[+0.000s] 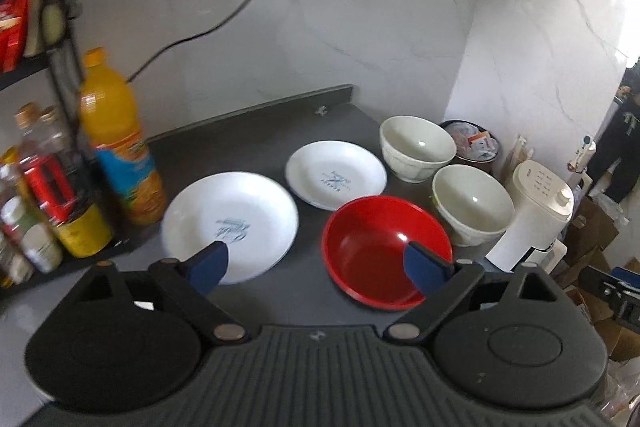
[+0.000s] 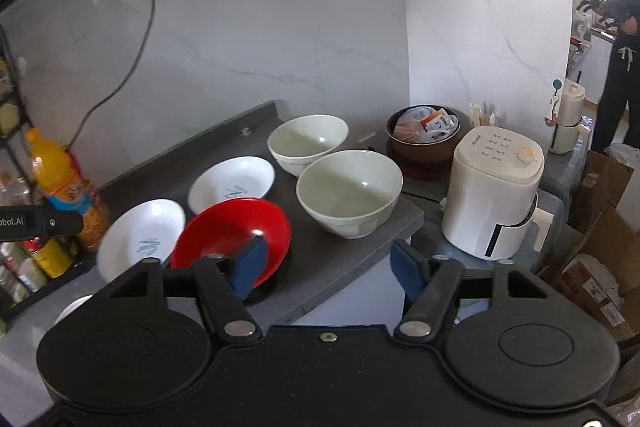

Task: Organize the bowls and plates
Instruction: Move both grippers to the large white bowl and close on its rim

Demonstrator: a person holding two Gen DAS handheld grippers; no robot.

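Dark grey stone makes up the countertop (image 1: 256, 131), and the dishes lie spread across it singly, none stacked, which suggests the sorting has barely begun. In the left wrist view, the large white plate (image 1: 230, 223) sits at centre left, the smaller white plate (image 1: 336, 173) just above and right of it, and the red bowl (image 1: 386, 247) at lower centre. Two pale bowls stand at centre right: the far bowl (image 1: 418, 147) near the wall and the near bowl (image 1: 472, 201) close to the counter's edge.

The left gripper (image 1: 316, 267) hangs above the gap between the large plate and the red bowl, fingers spread wide and holding nothing. The right gripper (image 2: 328, 265) is likewise spread and empty, poised low in its frame below the near bowl. I judge both are held apart ready for a first pick; which dish is meant is unclear, since the left view is somewhat blurred.

An orange juice bottle (image 1: 116, 135) stands at the left of the frame, likely clear of the work.
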